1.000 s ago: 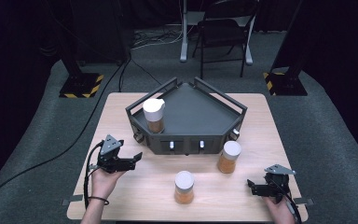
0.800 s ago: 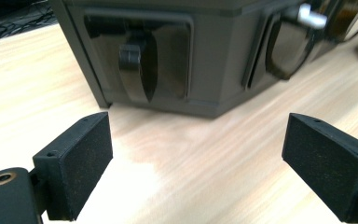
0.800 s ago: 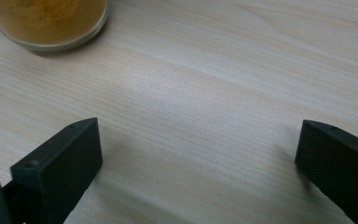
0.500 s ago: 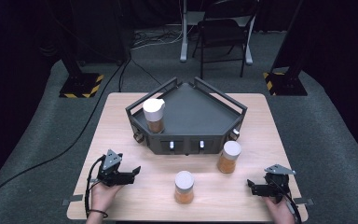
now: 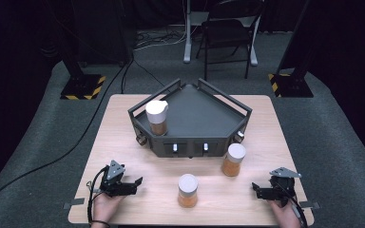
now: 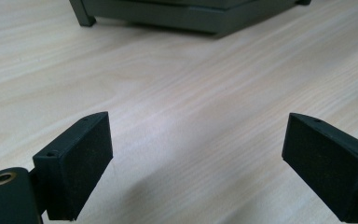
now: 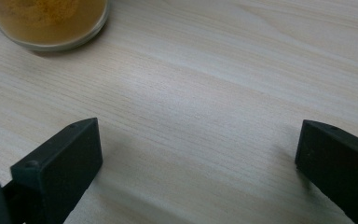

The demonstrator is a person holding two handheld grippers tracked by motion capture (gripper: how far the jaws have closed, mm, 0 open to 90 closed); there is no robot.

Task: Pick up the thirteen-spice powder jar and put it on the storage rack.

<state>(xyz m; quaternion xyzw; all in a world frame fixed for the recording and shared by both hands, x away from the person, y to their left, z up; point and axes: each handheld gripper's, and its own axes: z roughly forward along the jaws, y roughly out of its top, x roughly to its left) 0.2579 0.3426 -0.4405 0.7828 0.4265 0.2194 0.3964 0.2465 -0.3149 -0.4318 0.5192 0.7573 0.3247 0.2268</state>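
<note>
Between the two claws, on the table (image 5: 123, 128), stands a jar (image 5: 188, 190) of orange powder with a white lid, nearer the left claw (image 5: 135, 184) than the right claw (image 5: 257, 190). Both claws are released, jaws spread wide with bare wood between them, each resting low at the table's near edge. Ahead of the right claw and a little inward stands a second jar (image 5: 233, 159), just beside the front of a dark tray (image 5: 228, 137). Ahead of the left claw, at the tray's near-left corner, a third jar (image 5: 157, 117) stands upright.
</note>
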